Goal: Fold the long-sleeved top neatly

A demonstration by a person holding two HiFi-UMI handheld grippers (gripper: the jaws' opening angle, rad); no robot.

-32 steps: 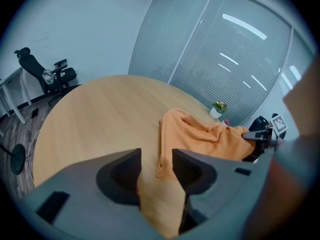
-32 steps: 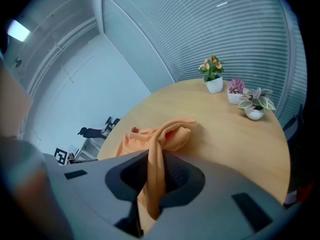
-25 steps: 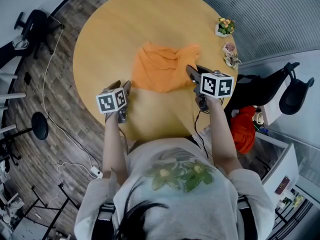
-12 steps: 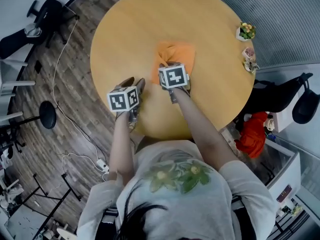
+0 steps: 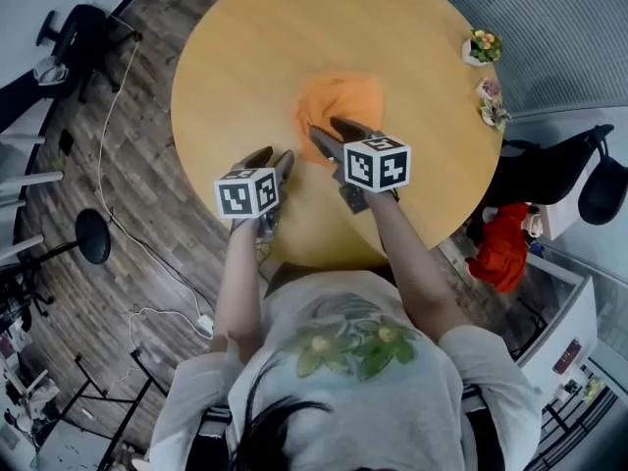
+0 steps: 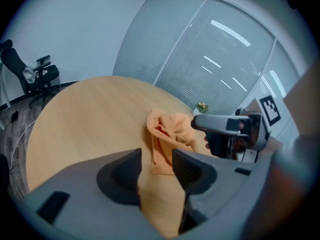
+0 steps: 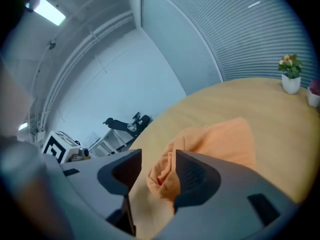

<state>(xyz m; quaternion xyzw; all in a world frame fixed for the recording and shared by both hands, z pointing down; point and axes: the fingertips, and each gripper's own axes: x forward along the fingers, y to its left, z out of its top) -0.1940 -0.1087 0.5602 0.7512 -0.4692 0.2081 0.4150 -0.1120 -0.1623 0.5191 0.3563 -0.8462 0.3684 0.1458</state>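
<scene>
fold looks partway: orange long-sleeved top [image 5: 339,101] bunched mid tabletop [image 5: 245,57]. right claw [image 5: 329,130] opening, cloth edge between jaws; left claw [image 5: 275,157] open, empty. smoothing, final folds left.

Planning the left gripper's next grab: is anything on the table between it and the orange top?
Nothing visible does: only bare table lies between the left gripper and the orange top. The right gripper, jaws opening with a fold of the top between them, sits off to the side.
</scene>
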